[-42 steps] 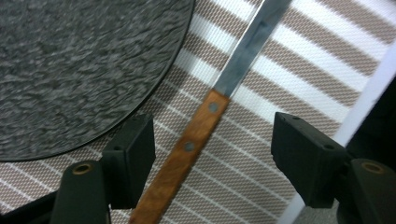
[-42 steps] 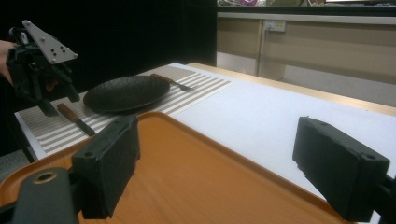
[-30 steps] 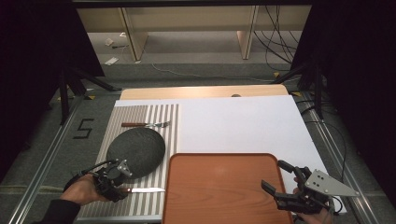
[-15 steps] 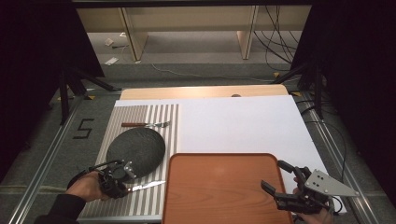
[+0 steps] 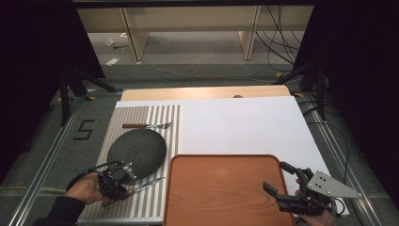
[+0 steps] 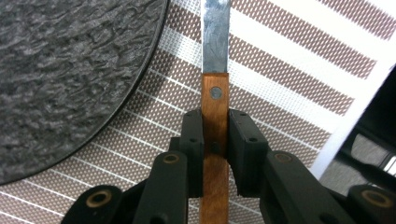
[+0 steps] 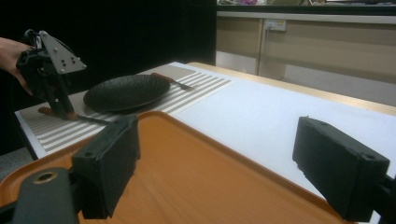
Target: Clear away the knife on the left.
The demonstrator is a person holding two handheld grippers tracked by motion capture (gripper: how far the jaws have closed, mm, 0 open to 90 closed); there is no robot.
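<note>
The left gripper (image 6: 215, 140), jaws just closing, clamps the wooden handle of a knife (image 6: 215, 70) lying on the striped placemat (image 5: 155, 122) beside the dark plate (image 5: 137, 150). The right gripper (image 5: 282, 181), its 2 jaws spread wide, hovers over the near-right corner of the orange tray (image 5: 221, 188).

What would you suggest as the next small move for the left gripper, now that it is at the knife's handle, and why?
Probably lift a little. The left gripper has just been closing, and its pads now press both sides of the knife by its wooden handle, which lies on the striped mat beside the dark plate.
</note>
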